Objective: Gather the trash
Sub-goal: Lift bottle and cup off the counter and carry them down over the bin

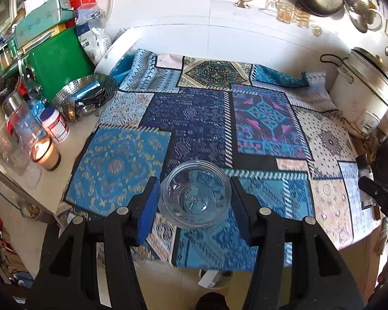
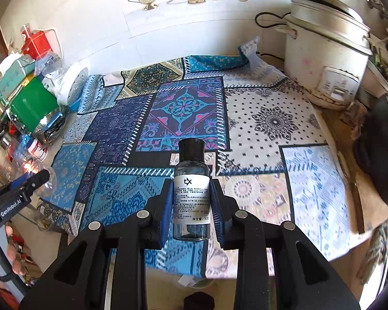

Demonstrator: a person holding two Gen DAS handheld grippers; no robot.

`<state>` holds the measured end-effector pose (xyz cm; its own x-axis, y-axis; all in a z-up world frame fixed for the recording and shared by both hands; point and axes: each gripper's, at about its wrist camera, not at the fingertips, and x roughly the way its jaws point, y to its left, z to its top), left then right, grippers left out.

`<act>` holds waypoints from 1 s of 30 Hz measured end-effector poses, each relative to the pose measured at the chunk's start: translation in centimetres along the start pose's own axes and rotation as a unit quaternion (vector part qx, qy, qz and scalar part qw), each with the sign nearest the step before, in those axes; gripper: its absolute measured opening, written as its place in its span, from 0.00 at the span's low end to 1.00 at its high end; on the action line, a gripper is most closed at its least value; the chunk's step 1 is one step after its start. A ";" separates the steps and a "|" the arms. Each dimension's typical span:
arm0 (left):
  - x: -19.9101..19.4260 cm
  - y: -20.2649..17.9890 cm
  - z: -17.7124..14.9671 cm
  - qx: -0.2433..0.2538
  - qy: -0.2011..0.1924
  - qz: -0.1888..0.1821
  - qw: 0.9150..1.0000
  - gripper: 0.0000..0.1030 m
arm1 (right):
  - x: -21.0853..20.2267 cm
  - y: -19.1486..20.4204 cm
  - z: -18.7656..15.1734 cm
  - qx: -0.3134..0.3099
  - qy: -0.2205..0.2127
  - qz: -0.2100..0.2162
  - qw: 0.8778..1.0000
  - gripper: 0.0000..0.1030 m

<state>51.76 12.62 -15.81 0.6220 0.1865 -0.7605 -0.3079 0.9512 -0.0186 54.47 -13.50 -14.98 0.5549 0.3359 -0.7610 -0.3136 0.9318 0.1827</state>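
In the left wrist view my left gripper (image 1: pixel 195 193) is shut on a clear plastic cup (image 1: pixel 195 197), its mouth facing the camera, held above the front of the patterned tablecloth (image 1: pixel 194 118). In the right wrist view my right gripper (image 2: pixel 191 202) is shut on a small clear bottle (image 2: pixel 191 193) with a black cap and white label, held upright above the tablecloth (image 2: pixel 194 103). The bottle and right gripper also show at the right edge of the left wrist view (image 1: pixel 366 178). The left gripper shows at the left edge of the right wrist view (image 2: pixel 25 183).
A white rice cooker (image 2: pixel 326 59) stands at the back right. At the left are a green box (image 1: pixel 57 59), a metal colander (image 1: pixel 82 95), a lit candle (image 1: pixel 44 152), a small white jar (image 1: pixel 55 124) and stacked boxes. A bin (image 1: pixel 214 277) shows below the table's front edge.
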 end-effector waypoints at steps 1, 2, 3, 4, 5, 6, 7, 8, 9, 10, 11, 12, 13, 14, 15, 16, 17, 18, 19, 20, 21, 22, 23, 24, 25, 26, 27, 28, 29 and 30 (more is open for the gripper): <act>-0.4 -0.1 -0.7 0.002 0.001 -0.004 1.000 0.52 | -0.7 0.1 -0.6 0.001 -0.003 -0.001 1.000 0.25; -0.9 -0.2 -1.3 0.004 0.002 -0.009 1.000 0.52 | -1.3 0.3 -1.2 0.001 -0.006 -0.002 1.000 0.25; -1.3 -0.3 -2.1 0.008 0.002 -0.013 1.000 0.52 | -1.8 0.4 -1.8 0.001 -0.009 -0.004 1.000 0.25; -1.7 -0.4 -2.8 0.011 0.001 -0.017 1.000 0.52 | -2.4 0.7 -2.5 0.000 -0.012 -0.006 1.000 0.25; -2.1 -0.5 -3.5 0.015 0.001 -0.020 1.000 0.52 | -2.9 1.0 -3.3 -0.001 -0.013 -0.009 1.000 0.25; -2.7 -0.6 -4.5 0.018 0.002 -0.024 1.000 0.52 | -3.3 1.4 -4.2 -0.001 -0.012 -0.012 1.000 0.25; -3.1 -0.6 -5.4 0.020 0.003 -0.029 0.999 0.52 | -3.5 1.7 -4.9 0.000 -0.010 -0.014 1.000 0.25; -3.5 -0.7 -6.3 0.022 0.007 -0.033 0.999 0.52 | -3.7 2.1 -5.9 0.002 -0.003 -0.015 1.000 0.25; -4.0 -0.7 -7.4 0.023 0.014 -0.036 0.999 0.52 | -3.9 2.4 -6.7 0.005 0.003 -0.012 1.000 0.25; -4.5 -0.7 -8.6 0.024 0.019 -0.040 0.999 0.52 | -4.1 2.7 -7.6 0.009 0.008 -0.005 1.000 0.25; -5.0 -0.7 -9.6 0.025 0.021 -0.040 0.999 0.52 | -4.4 3.0 -8.7 0.010 0.012 0.001 1.000 0.25; -5.5 -0.7 -10.7 0.026 0.019 -0.038 0.999 0.52 | -4.6 3.3 -9.7 0.007 0.015 0.003 1.000 0.25; -6.0 -0.7 -11.7 0.028 0.019 -0.035 0.999 0.52 | -4.7 3.7 -10.7 0.001 0.019 0.004 1.000 0.25; -6.4 -0.7 -12.6 0.029 0.021 -0.033 0.999 0.52 | -4.9 4.1 -11.7 -0.005 0.023 0.002 1.000 0.25; -6.7 -0.7 -13.7 0.030 0.026 -0.035 0.999 0.52 | -5.0 4.5 -12.6 -0.007 0.027 0.002 1.000 0.25; -7.0 -0.7 -14.4 0.029 0.031 -0.037 0.998 0.52 | -5.0 4.7 -13.6 -0.007 0.034 0.003 0.999 0.25; -7.2 -0.7 -15.3 0.030 0.038 -0.040 0.998 0.52 | -5.0 4.8 -14.4 -0.006 0.040 0.004 0.999 0.25; -7.4 -0.7 -16.1 0.033 0.044 -0.041 0.998 0.52 | -4.9 4.9 -15.1 -0.004 0.048 0.005 0.999 0.25; -7.5 -0.7 -16.8 0.036 0.049 -0.040 0.997 0.52 | -4.9 5.1 -15.8 -0.003 0.055 0.006 0.998 0.25; -7.7 -0.7 -17.4 0.037 0.055 -0.040 0.997 0.52 | -4.8 5.2 -16.4 -0.004 0.062 0.006 0.998 0.25; -7.8 -0.6 -17.9 0.036 0.059 -0.042 0.997 0.52 | -4.8 5.4 -16.9 -0.005 0.068 0.007 0.998 0.25; -7.8 -0.5 -18.4 0.034 0.064 -0.047 0.996 0.52 | -4.7 5.4 -17.4 -0.005 0.072 0.008 0.997 0.25; -7.8 -0.5 -18.9 0.033 0.068 -0.049 0.996 0.52 | -4.6 5.4 -17.8 -0.005 0.076 0.010 0.997 0.25; -7.7 -0.7 -19.4 0.032 0.073 -0.049 0.996 0.52 | -4.4 5.4 -18.2 -0.006 0.079 0.009 0.997 0.25; -7.5 -0.8 -19.8 0.032 0.078 -0.048 0.995 0.52 | -4.2 5.3 -18.5 -0.007 0.083 0.009 0.996 0.25; -7.2 -1.0 -20.3 0.030 0.083 -0.048 0.995 0.52 | -3.9 5.1 -18.9 -0.008 0.088 0.009 0.996 0.25; -6.8 -1.2 -20.7 0.029 0.089 -0.046 0.995 0.52 | -3.5 4.9 -19.2 -0.009 0.093 0.010 0.996 0.25; -6.3 -1.4 -21.1 0.029 0.095 -0.043 0.994 0.52 | -3.1 4.7 -19.5 -0.010 0.098 0.012 0.995 0.25; -5.8 -1.6 -21.5 0.029 0.101 -0.040 0.994 0.52 | -2.4 4.2 -19.9 -0.013 0.107 0.011 0.994 0.25; -5.1 -1.8 -22.1 0.028 0.107 -0.039 0.993 0.52 | -1.9 3.9 -20.4 -0.015 0.111 0.008 0.994 0.25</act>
<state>33.26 4.50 -26.24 0.4736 0.0614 -0.8786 -0.2214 0.9738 -0.0513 36.46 -13.26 -25.51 0.3676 0.3098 -0.8769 -0.3468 0.9205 0.1798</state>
